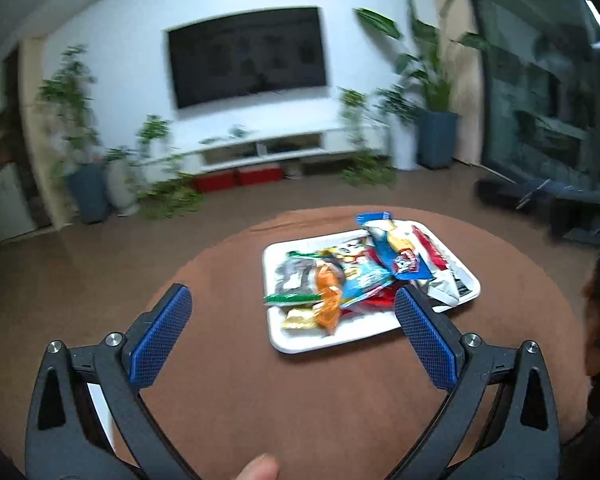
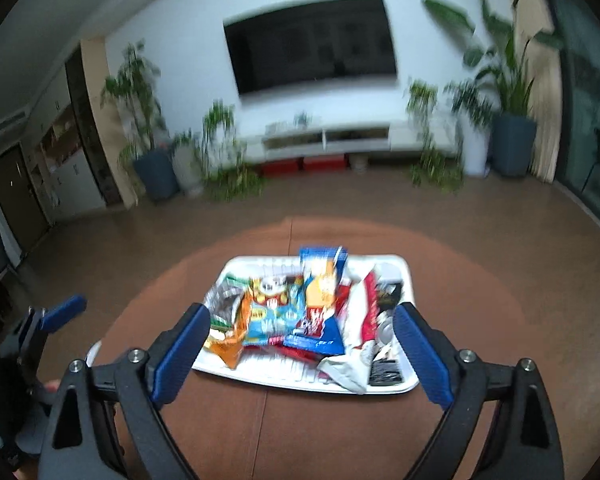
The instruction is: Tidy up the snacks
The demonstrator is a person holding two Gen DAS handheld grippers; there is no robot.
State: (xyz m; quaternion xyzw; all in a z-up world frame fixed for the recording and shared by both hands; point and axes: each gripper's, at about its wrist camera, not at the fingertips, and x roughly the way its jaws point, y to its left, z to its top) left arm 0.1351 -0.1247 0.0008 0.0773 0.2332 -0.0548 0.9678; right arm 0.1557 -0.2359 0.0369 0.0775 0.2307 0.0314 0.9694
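Note:
A white tray (image 1: pixel 300 346) on a round brown table (image 1: pixel 240 400) holds a heap of snack packets: a blue one (image 1: pixel 396 252), an orange one (image 1: pixel 328 296), and a white and red bag (image 1: pixel 440 268). My left gripper (image 1: pixel 292 294) hangs open above the table, near side of the tray, nothing between its blue pads. In the right wrist view the same tray (image 2: pixel 260 376) lies straight ahead with the blue packet (image 2: pixel 320 292), the orange packet (image 2: pixel 232 340) and the white and red bag (image 2: pixel 360 328). My right gripper (image 2: pixel 302 312) is open and empty above the tray's near edge.
The left gripper's blue finger (image 2: pixel 60 312) shows at the left of the right wrist view, beside a white object (image 2: pixel 94 354) at the table's edge. Beyond the table are brown floor, a wall television (image 1: pixel 248 56), a low white cabinet (image 1: pixel 268 148) and potted plants (image 1: pixel 436 120).

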